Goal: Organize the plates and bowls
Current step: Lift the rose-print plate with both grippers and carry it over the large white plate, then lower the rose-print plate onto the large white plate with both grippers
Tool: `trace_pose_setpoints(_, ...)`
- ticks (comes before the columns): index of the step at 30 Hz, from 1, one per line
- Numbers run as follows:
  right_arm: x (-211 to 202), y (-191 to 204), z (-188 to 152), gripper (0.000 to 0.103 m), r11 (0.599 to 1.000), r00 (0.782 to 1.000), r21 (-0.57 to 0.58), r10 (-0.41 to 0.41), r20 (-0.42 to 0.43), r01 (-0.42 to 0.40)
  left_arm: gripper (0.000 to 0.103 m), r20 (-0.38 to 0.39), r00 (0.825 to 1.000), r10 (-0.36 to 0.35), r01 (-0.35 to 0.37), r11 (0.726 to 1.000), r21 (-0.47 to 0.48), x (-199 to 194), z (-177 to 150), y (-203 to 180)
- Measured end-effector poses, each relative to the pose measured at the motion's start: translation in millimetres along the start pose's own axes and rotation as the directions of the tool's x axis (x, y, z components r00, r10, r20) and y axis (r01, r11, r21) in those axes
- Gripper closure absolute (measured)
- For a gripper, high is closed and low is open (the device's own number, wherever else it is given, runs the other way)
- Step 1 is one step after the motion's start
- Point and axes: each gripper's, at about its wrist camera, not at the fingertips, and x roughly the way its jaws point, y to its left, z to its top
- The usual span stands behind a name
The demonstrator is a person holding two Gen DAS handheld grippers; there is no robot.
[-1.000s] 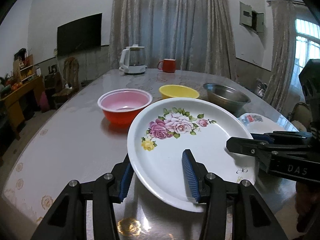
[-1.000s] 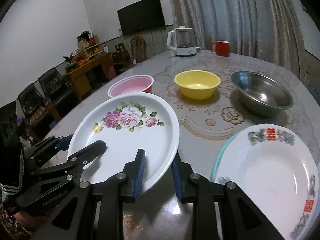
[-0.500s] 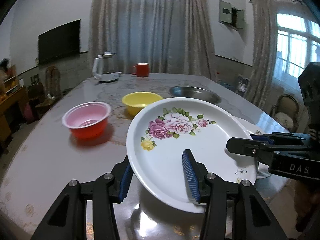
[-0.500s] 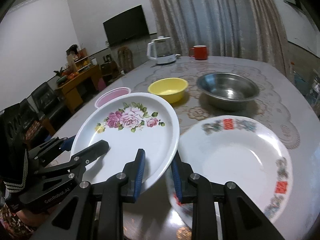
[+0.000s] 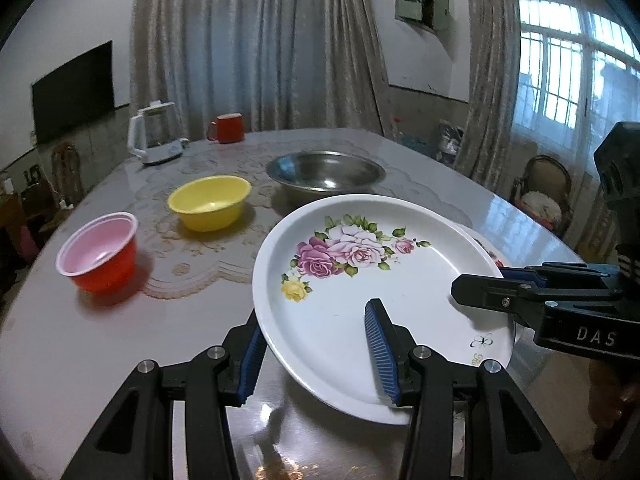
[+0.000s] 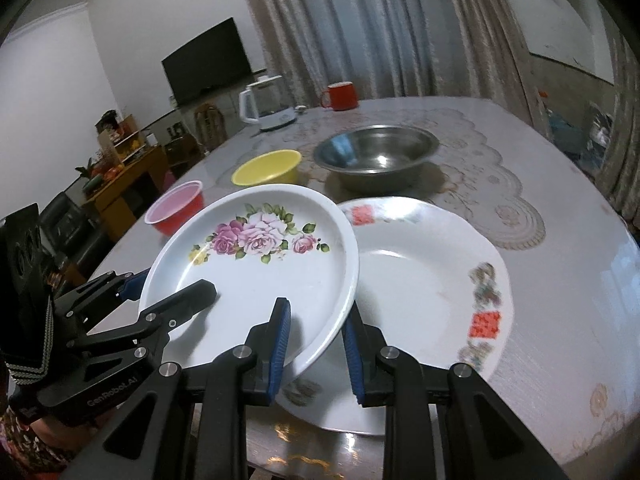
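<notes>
Both grippers hold a white plate with pink roses (image 5: 360,280) (image 6: 256,276), tilted, above the table. My left gripper (image 5: 316,344) (image 6: 168,286) is shut on its near-left rim, one finger on top and one underneath. At the plate's right rim my right gripper (image 6: 316,320) (image 5: 484,284) is shut the same way. A second white plate with red marks (image 6: 420,272) (image 5: 486,250) lies on the table, and the rose plate overlaps its left side. Behind them stand a red bowl (image 5: 100,252), a yellow bowl (image 5: 210,202) and a steel bowl (image 5: 326,170).
A white kettle (image 5: 154,134) and a red mug (image 5: 228,128) stand at the table's far end. The round table's edge (image 6: 600,360) curves close on the right. A chair (image 5: 540,192) stands beyond it by the window.
Both grippers have carried the rose plate to the right across the table. It was beside the red-marked plate and now overlaps that plate's left side. The grips are unchanged.
</notes>
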Motion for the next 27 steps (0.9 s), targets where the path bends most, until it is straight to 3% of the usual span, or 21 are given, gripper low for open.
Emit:
trace_pose_setpoints(6,4,-19,-4,0.078,0.999,0.999,0.038,-0.021,-0.046,0.023,0.054,-0.062,0.998,-0.034,0.035,0.999,0.014,17,5,-13)
trace_pose_setpoints(17,12,-42,-5,0.075,0.991,0.993,0.119,-0.043,-0.112,0.056,0.050,-0.136,0.991,-0.020,0.029,0.998,0.062,37,14,-37)
trace_pose_setpoints(27,14,-46,-6,0.074,0.990,0.988,0.129,-0.047,-0.145,0.065,0.047,-0.143,0.990,0.015,-0.002,0.996,0.090,42,17,-44)
